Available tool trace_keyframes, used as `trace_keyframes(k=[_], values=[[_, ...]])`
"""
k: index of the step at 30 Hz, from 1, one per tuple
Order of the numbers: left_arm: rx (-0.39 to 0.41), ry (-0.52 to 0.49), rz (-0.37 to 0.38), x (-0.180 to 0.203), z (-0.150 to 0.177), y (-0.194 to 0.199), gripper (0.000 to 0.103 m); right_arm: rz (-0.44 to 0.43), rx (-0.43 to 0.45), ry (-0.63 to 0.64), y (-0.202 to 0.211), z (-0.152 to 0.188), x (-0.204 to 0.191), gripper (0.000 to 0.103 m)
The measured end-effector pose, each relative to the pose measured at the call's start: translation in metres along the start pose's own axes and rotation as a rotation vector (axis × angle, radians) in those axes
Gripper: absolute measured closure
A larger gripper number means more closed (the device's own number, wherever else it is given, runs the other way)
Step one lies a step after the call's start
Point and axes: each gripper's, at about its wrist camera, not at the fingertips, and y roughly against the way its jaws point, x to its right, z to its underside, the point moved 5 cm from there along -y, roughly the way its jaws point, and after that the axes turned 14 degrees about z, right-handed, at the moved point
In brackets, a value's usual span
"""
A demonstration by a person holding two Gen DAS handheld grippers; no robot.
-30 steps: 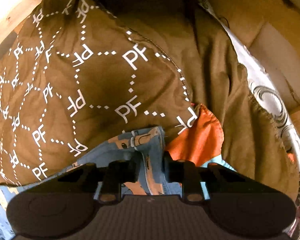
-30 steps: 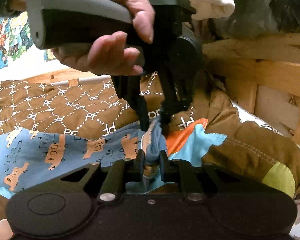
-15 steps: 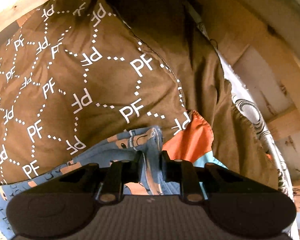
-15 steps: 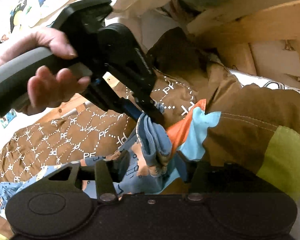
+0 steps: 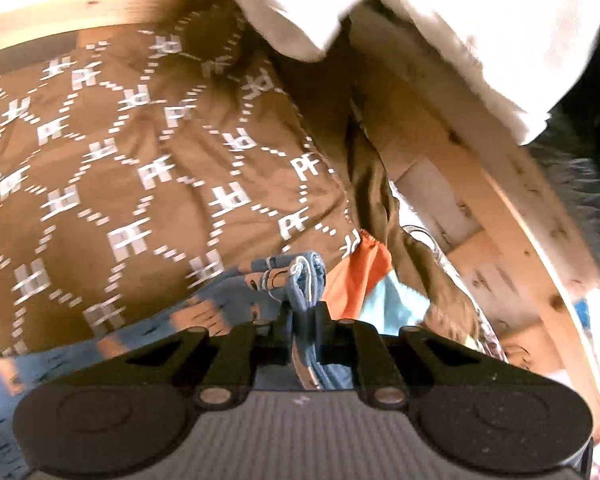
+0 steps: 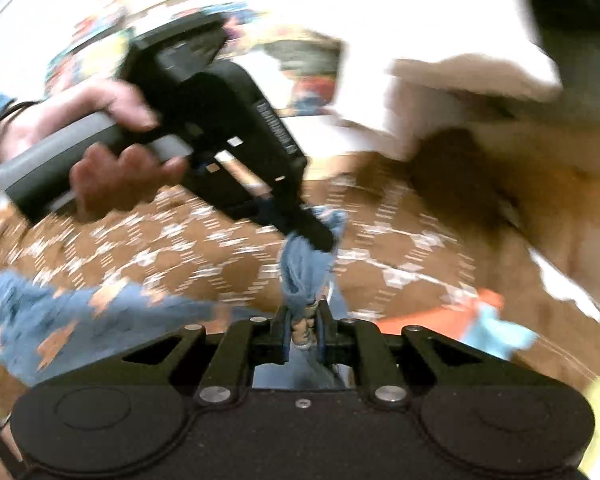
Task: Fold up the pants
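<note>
a: hand-held gripper on the left (image 5: 303, 312) is clamped on a bunched edge of the blue cotton pants with orange vehicle prints (image 5: 204, 312), the cloth squeezed tight between its fingers.

b: and the right hand-held gripper (image 6: 302, 322)?

a: same story, its fingers are pinched on a twisted fold of blue fabric. in the right wrist view the left one shows too, with the person's left hand (image 6: 112, 152) around its grey handle, biting the same bunch just above. the two sit very near each other.

b: where are the pants, then?

a: one end is lifted between the two grips; the rest trails down toward the left over the brown quilted bedspread with white "pf" lettering (image 5: 132, 168) on the bed. a pale wooden bed frame (image 5: 496, 216) runs along the right edge, and an orange and light-blue cloth (image 5: 364, 280) lies just beside the grip.

b: how far along, would you say?

a: early, i'd judge. both views are blurred, but no flat, tidy fold shows anywhere. the cloth is gathered, not laid out. what looks left: spreading it, doubling it over and smoothing it down.
</note>
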Motion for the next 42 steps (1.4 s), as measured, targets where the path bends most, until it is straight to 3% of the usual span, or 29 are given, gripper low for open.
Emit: trace_keyframes(k=[4, 8, 10, 13, 14, 15, 16, 19, 22, 25, 27, 28, 32, 38, 42], values=[[0.032, 0.051, 0.043, -0.050, 0.035, 0.052, 0.092, -0.087, -0.013, 0.175, 0.002, 0.001, -0.076, 0.090], [0.058, 0.087, 0.089, -0.115, 0.075, 0.084, 0.091, -0.146, -0.087, 0.316, -0.010, 0.016, -0.140, 0.090], [0.081, 0.122, 0.094, -0.147, 0.096, 0.090, 0.085, -0.158, -0.127, 0.383, -0.017, 0.029, -0.164, 0.090], [0.153, 0.230, 0.133, -0.181, 0.123, 0.099, 0.048, -0.159, -0.220, 0.446, -0.031, 0.049, -0.185, 0.084], [0.172, 0.250, 0.139, -0.187, 0.127, 0.101, 0.030, -0.154, -0.238, 0.469, -0.034, 0.054, -0.189, 0.081], [0.191, 0.263, 0.154, -0.191, 0.131, 0.103, 0.021, -0.156, -0.244, 0.497, -0.034, 0.058, -0.192, 0.074], [0.199, 0.271, 0.172, -0.194, 0.132, 0.104, 0.021, -0.158, -0.241, 0.532, -0.036, 0.059, -0.194, 0.068], [0.177, 0.263, 0.163, -0.195, 0.128, 0.100, 0.021, -0.175, -0.247, 0.631, -0.033, 0.058, -0.197, 0.067], [0.167, 0.243, 0.117, -0.191, 0.122, 0.094, 0.023, -0.196, -0.294, 0.728, -0.030, 0.059, -0.196, 0.064], [0.148, 0.247, 0.048, -0.189, 0.123, 0.088, 0.032, -0.226, -0.265, 0.820, -0.023, 0.058, -0.194, 0.060], [0.134, 0.259, 0.005, -0.190, 0.123, 0.087, 0.044, -0.217, -0.247, 0.792, -0.021, 0.055, -0.193, 0.060], [0.135, 0.272, 0.000, -0.191, 0.123, 0.088, 0.044, -0.203, -0.235, 0.765, -0.021, 0.052, -0.192, 0.060], [0.148, 0.368, 0.032, -0.199, 0.122, 0.091, 0.045, -0.148, -0.190, 0.668, -0.028, 0.047, -0.197, 0.059], [0.125, 0.390, 0.034, -0.200, 0.119, 0.091, 0.041, -0.147, -0.113, 0.528, -0.026, 0.056, -0.201, 0.059], [0.117, 0.387, 0.012, -0.193, 0.115, 0.084, 0.035, -0.080, -0.095, 0.497, -0.018, 0.058, -0.202, 0.055]])
